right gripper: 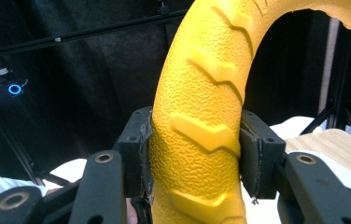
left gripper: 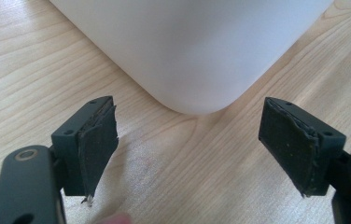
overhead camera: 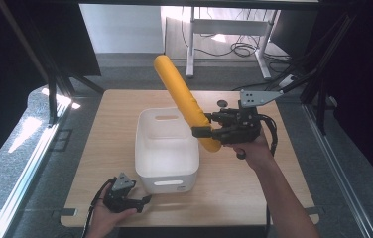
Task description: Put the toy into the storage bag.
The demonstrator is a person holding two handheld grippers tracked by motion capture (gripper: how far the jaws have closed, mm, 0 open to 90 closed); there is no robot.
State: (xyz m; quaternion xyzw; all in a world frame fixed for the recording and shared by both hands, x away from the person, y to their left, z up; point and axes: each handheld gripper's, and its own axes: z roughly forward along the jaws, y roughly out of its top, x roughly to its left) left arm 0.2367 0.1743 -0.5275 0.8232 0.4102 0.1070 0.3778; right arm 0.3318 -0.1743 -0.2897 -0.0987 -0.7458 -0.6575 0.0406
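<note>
A long yellow foam roller with a raised tread pattern is held tilted above the table, its upper end leaning back and to the left over the white bin. My right gripper is shut on the roller's lower part, and both pads press its sides in the right gripper view. My left gripper rests low at the table's front edge, just left of the bin's near corner. Its jaws stand open with nothing between them.
The white bin stands in the middle of the wooden table. A small dark round object lies on the table behind the right gripper. Black frame posts stand left and right of the table, with a desk and cables beyond.
</note>
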